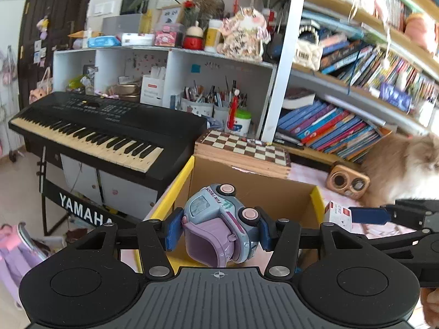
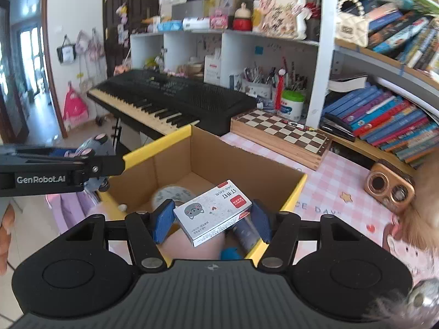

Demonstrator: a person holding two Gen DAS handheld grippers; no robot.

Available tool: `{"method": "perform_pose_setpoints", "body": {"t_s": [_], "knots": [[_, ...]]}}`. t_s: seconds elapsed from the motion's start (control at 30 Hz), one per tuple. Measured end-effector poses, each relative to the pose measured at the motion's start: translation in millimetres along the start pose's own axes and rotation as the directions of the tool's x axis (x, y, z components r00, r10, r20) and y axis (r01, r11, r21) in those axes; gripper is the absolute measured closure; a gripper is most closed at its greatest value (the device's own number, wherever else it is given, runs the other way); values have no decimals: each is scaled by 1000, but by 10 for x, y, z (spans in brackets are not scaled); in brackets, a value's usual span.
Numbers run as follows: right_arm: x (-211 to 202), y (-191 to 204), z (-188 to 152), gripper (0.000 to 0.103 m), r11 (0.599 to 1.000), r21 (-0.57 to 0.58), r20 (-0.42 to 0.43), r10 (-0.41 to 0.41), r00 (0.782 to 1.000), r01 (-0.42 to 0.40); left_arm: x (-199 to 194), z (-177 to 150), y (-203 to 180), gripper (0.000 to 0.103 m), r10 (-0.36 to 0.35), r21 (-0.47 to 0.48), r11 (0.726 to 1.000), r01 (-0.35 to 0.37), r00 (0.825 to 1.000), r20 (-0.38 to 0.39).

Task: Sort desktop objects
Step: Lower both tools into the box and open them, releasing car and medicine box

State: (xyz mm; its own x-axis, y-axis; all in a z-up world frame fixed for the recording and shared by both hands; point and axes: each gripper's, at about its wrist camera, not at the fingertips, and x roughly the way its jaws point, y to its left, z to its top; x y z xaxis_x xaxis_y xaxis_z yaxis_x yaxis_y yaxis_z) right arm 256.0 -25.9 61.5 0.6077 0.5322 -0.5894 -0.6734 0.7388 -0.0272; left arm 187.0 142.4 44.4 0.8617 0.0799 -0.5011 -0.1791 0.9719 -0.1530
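The box [image 2: 192, 159] sits open below both claws. The left claw [image 1: 219, 227] squeezes a toy car [image 1: 219, 219]; the right claw [image 2: 211, 219] squeezes a staple pack [image 2: 214, 211]. Lower each inside, then let go gently.

The right gripper [image 2: 212, 226] clamps a small white staple box [image 2: 212, 212] over the near edge of the open cardboard box [image 2: 247, 164]. At left, the left gripper [image 2: 90, 161] grips a toy car [image 2: 94, 144].
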Motion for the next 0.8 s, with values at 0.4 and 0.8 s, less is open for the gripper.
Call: {"method": "perform_pose_setpoints", "body": {"t_s": [0.4,0.8], "knots": [[908,-176,172,45,938,-322,-182,74,980,-131,984,182,-48,50,9,18,1000,-5,968,-251],[1455,-107,222,44,821,-509,-363,67,929,-258,1442,222,-303,50,64,147,989,-8,923,-381]]}}
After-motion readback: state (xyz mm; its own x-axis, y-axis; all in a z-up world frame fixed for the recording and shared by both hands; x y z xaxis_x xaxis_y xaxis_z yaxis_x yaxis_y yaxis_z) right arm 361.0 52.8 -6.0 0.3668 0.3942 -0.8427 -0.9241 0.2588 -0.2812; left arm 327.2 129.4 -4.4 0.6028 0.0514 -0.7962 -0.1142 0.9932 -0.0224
